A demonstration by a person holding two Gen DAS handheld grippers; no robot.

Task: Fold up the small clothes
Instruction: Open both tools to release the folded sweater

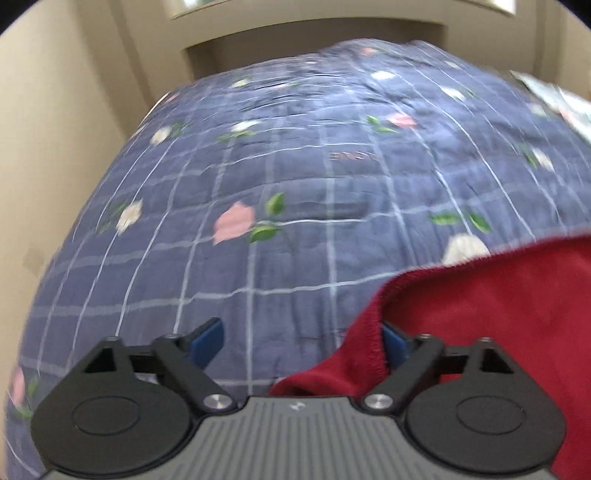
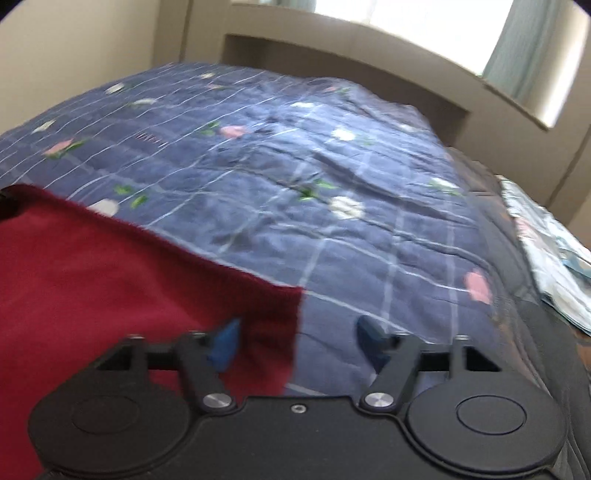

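A dark red fleece garment [image 1: 480, 325] is lying on a bed, spanning the gap between the two tools. The left tool [image 1: 303, 339] is standing spread, its blue pads [image 1: 208, 341] apart; the cloth's rolled edge is draping over the inner pad on that tool's right side, with nothing pinched. The right tool [image 2: 299, 341] is likewise standing spread; the garment's corner [image 2: 273, 317] is lying between its pads, reaching leftward from it, and no pad is pressing on it. The garment's far edge is running roughly from one tool to the other, so both hands are sitting about equally near. Beneath is a navy quilted bedspread with a pale grid and flowers [image 1: 295, 192]. Beyond both tools are rising a beige headboard [image 2: 332, 55] and a bright window [image 2: 424, 22].
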